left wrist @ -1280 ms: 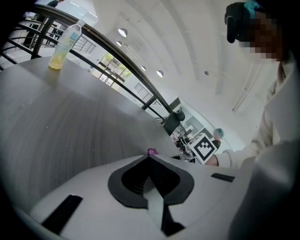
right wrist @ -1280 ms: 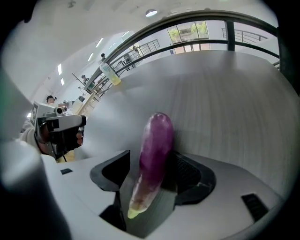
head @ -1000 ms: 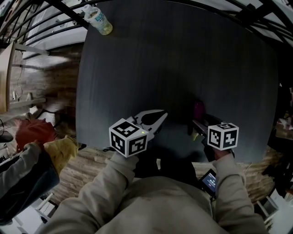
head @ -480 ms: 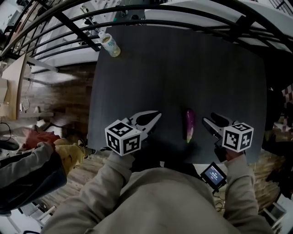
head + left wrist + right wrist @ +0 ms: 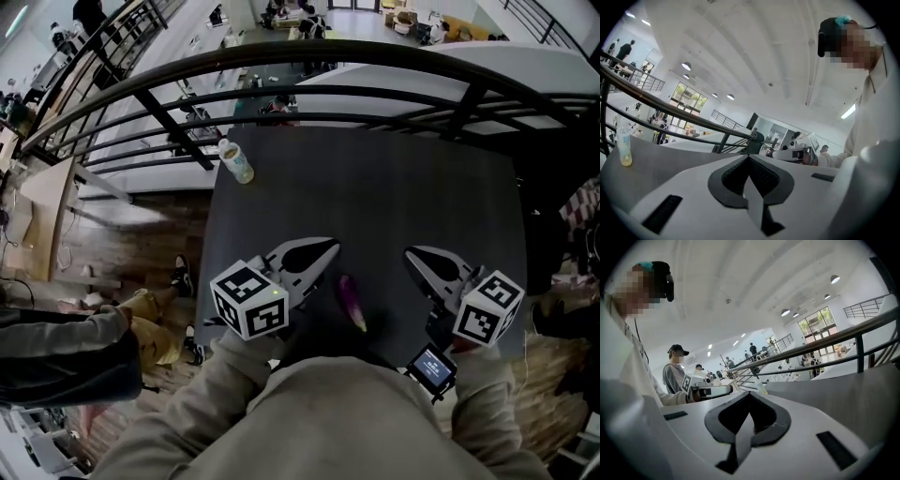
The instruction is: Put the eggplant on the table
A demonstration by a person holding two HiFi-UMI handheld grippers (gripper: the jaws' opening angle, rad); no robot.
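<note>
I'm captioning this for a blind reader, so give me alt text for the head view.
A purple eggplant lies near the front edge of a dark table, between the left gripper and right gripper, touching neither. Both are shut and empty; the right one's jaws have just closed. A bottle stands at the far left corner.

Nothing readable here tbh: the label on the small clear plastic bottle and the little lit screen are just blur.

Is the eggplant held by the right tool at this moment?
No, the eggplant lies free on the dark table, apart from the right tool, whose jaws are shut with nothing between them.
</note>
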